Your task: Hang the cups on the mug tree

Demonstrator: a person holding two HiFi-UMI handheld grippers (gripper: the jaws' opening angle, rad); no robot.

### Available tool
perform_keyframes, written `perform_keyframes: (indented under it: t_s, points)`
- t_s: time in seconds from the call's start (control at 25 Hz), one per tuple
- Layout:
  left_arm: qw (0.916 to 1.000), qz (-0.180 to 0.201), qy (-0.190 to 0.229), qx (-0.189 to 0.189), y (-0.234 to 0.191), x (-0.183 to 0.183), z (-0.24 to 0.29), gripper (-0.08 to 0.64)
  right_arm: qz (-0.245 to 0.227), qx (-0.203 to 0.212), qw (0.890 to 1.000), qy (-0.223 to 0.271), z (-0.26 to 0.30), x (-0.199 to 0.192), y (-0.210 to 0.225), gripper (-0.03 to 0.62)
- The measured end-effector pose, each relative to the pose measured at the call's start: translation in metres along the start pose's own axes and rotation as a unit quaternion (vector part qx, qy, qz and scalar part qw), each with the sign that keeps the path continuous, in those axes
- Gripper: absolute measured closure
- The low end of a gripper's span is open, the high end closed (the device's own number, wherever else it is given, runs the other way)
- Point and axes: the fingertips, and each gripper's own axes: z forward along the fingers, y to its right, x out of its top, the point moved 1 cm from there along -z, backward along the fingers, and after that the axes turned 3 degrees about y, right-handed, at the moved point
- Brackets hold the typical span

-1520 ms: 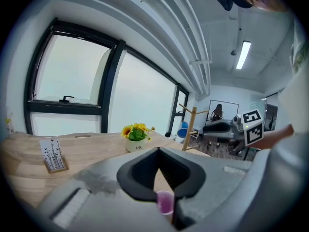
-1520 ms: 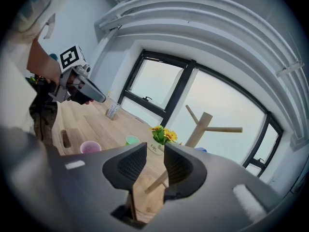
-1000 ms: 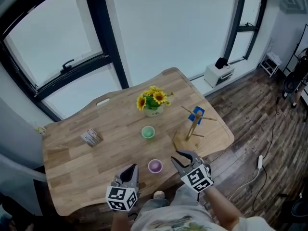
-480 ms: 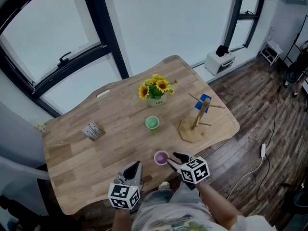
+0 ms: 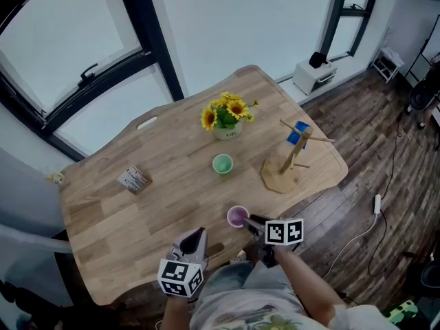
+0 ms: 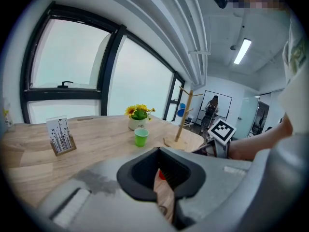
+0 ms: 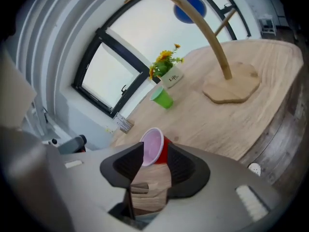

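the right gripper [image 5: 251,223], jaws just opened wide, brackets a red cup [image 5: 237,216] standing unpinched near the wooden table's [image 5: 103,212] front edge. the left gripper [image 5: 194,238] hangs slightly spread, empty. a blue cup [image 5: 298,135] hangs on the mug tree [image 5: 292,160].

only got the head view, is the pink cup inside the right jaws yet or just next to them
Observer: Inside. The right gripper view shows the cup between the right gripper's jaws, near their tips.
Operator: gripped?
Observer: Not by the look of it. The jaws stand wide and have just been opening.
Operator: left one carrying anything
Observer: No. The left gripper has nothing between its jaws.
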Motion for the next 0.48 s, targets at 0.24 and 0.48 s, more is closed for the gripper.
perform_keyframes:
  t_s: [0.24, 0.48]
  points:
    - [0.9999, -0.003, -0.008, -0.007, -0.0054, -0.008, 0.0006, 0.558, 0.046, -0.012, 0.999, 0.009, 0.0066, -0.0028, 0.0068, 0.479]
    - [0.9995, 0.004, -0.011, -0.03, 0.0038, -0.0096, 0.0073, 0.558, 0.05, -0.018, 0.998, 0.014, 0.0067, -0.006, 0.0064, 0.565]
